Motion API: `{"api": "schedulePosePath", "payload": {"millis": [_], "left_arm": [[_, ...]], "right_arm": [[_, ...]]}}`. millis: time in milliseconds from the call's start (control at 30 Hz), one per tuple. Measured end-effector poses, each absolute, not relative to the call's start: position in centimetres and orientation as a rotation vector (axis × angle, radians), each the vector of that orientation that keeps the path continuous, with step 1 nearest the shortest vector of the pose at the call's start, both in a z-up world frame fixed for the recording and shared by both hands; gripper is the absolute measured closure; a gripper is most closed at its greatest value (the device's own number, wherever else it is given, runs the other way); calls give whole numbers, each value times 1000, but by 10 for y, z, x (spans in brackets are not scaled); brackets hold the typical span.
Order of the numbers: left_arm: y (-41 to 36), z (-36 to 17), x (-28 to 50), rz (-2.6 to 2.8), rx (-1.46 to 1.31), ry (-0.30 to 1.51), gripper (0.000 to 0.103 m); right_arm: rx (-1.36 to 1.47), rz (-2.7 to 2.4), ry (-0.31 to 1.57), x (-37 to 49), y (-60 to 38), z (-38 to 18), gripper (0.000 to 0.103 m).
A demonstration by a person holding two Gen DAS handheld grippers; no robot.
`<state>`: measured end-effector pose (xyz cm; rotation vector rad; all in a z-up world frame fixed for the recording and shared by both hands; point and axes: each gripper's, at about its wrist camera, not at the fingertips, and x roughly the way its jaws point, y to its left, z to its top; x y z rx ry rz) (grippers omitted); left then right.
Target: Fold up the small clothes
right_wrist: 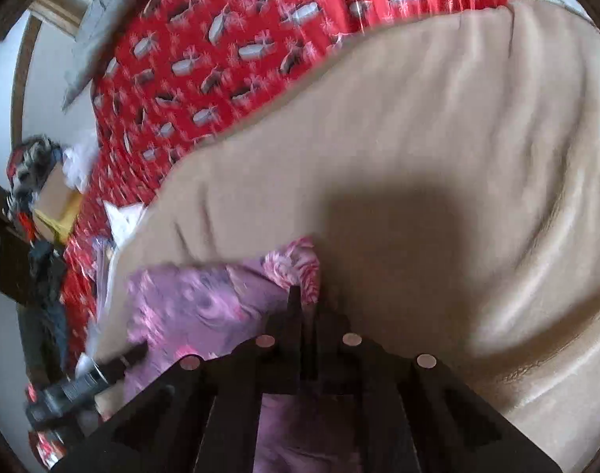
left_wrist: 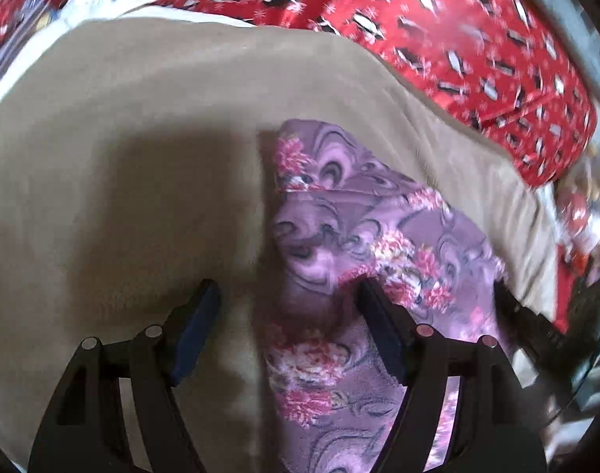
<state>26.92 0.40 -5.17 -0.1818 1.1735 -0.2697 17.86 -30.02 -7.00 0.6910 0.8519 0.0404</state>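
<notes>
Red spread (left_wrist: 438, 31) printed with penguins fills the far side beyond both of my tongs; pale wall (right_wrist: 43, 90) and dark clutter (right_wrist: 31, 181) show off past it. A tan blanket (left_wrist: 142, 126) lies over the spread and is my working surface under both tools. Purple floral garment (left_wrist: 339, 216) lies on the blanket, running ahead of and beneath the left gripper (left_wrist: 288, 299), whose jaws stand wide, nothing clamped. Right gripper (right_wrist: 301, 299): jaws together; the garment's edge is at its tips, but I cannot tell if cloth is pinched.
</notes>
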Motion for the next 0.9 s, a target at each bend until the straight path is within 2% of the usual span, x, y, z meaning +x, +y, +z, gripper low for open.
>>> {"api": "schedulePosePath", "payload": {"millis": [67, 233, 300, 367, 400, 433, 500, 600, 667, 767, 900], "left_arm": [[10, -43, 263, -262, -177, 1165, 30], [19, -24, 212, -298, -159, 1045, 30], [3, -42, 203, -293, -73, 1092, 29], [-5, -49, 195, -293, -22, 1127, 29], [-2, -41, 184, -301, -28, 1111, 30], [-1, -36, 177, -314, -25, 1098, 30], [2, -25, 155, -311, 14, 1045, 30], [-3, -46, 145, -298, 62, 1089, 29], [-1, -59, 146, -287, 59, 1138, 28], [12, -44, 131, -314, -17, 1134, 29], [4, -57, 117, -296, 95, 1125, 25]], "right_arm": [[625, 8, 846, 175, -296, -55, 87], [466, 131, 722, 132, -273, -11, 86], [386, 148, 798, 127, -256, -23, 82], [279, 112, 963, 132, -241, -51, 86], [269, 98, 920, 124, -240, -42, 85], [267, 94, 916, 121, -239, -34, 78], [266, 127, 892, 105, -235, -18, 79], [191, 176, 902, 84, -222, -21, 67], [90, 128, 1002, 81, -214, -49, 68], [198, 97, 1001, 71, -227, -40, 66], [200, 119, 999, 52, -226, -43, 65]]}}
